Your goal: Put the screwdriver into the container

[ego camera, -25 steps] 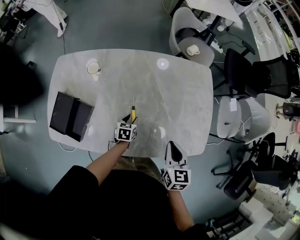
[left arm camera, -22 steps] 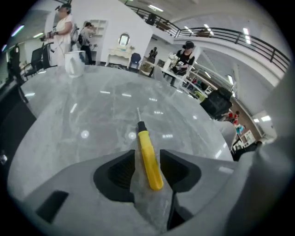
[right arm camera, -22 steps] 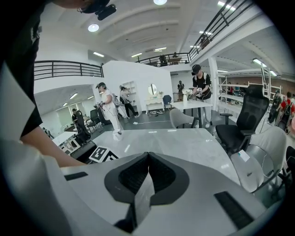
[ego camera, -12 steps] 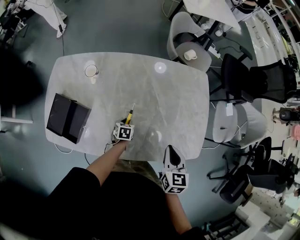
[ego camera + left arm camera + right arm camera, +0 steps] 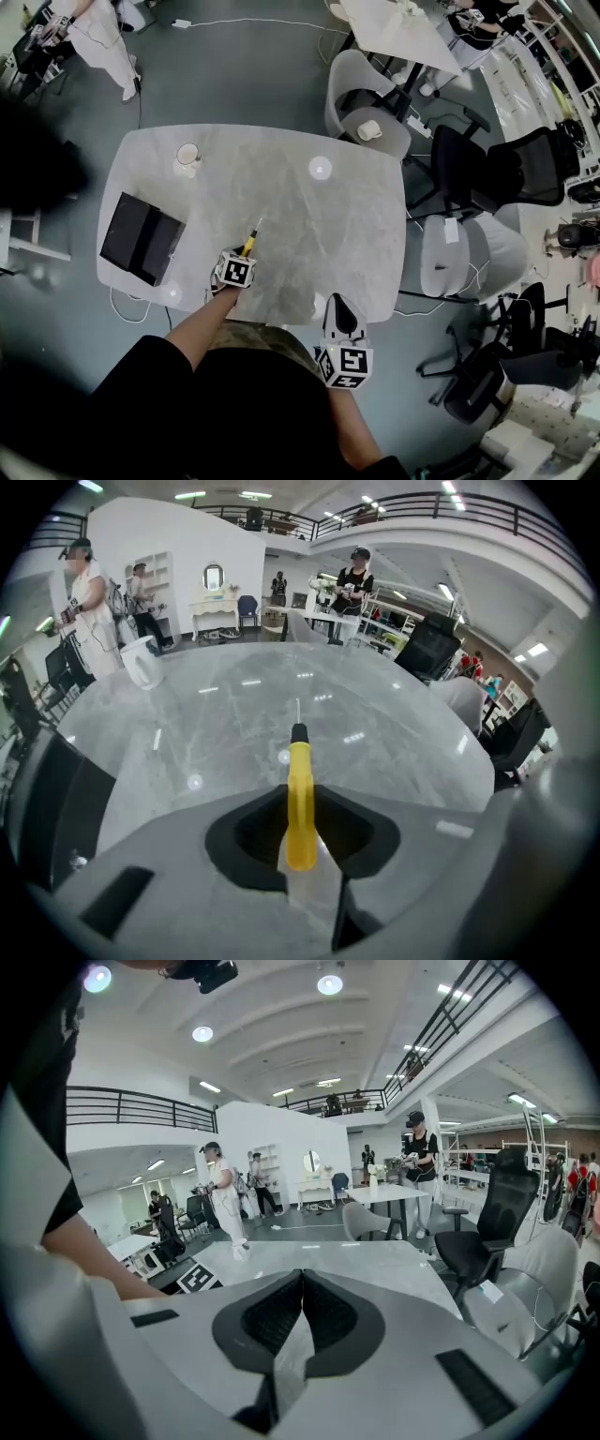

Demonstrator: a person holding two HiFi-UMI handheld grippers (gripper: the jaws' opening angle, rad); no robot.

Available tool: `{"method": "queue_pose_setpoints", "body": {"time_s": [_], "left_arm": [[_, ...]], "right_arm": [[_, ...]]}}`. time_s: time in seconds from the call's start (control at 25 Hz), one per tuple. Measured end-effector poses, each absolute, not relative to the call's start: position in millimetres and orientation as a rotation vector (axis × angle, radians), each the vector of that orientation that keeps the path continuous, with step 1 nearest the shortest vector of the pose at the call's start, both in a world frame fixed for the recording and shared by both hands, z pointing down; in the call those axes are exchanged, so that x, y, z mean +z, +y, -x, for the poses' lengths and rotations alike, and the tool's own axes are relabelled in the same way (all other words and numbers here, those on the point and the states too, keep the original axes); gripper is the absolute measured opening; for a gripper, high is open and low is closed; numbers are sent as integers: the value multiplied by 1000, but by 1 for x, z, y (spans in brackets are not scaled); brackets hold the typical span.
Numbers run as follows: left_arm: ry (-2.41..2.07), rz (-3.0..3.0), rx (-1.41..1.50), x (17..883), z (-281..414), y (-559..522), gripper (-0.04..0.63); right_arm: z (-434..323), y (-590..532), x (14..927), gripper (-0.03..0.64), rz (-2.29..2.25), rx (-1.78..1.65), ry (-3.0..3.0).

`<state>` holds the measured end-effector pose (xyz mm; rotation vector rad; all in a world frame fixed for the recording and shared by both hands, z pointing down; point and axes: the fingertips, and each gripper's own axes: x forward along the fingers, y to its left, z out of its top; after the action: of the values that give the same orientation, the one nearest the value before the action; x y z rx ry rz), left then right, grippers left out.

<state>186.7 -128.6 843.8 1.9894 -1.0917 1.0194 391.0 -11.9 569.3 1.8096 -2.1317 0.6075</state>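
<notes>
Right of the container (image 5: 141,239), my left gripper (image 5: 243,257) is closing on the screwdriver (image 5: 250,240) handle; I'd firm up before lifting, while my right gripper (image 5: 340,307) idles, jaws together.

Ahead of the fingers of the left gripper (image 5: 242,257), its jaws closing on the screwdriver (image 5: 249,244), the table (image 5: 356,234) is bare. The black container (image 5: 141,237) stands well apart to their left, with a cup (image 5: 187,155) far ahead-left.
</notes>
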Motion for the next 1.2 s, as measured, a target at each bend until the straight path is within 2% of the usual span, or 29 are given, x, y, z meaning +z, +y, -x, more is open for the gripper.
{"method": "queue_pose_setpoints", "body": {"time_s": [0.4, 0.72, 1.2], "left_arm": [[-1305, -2007, 963, 765, -122, -82, 94], [-1444, -1953, 910, 749, -57, -74, 94], [-1504, -1861, 870, 755, 84, -64, 94]], "right_arm": [[-344, 24, 569, 11, -1653, 607, -2350], [-317, 20, 564, 11, -1610, 594, -2414], [-192, -8, 554, 11, -1432, 528, -2459]]}}
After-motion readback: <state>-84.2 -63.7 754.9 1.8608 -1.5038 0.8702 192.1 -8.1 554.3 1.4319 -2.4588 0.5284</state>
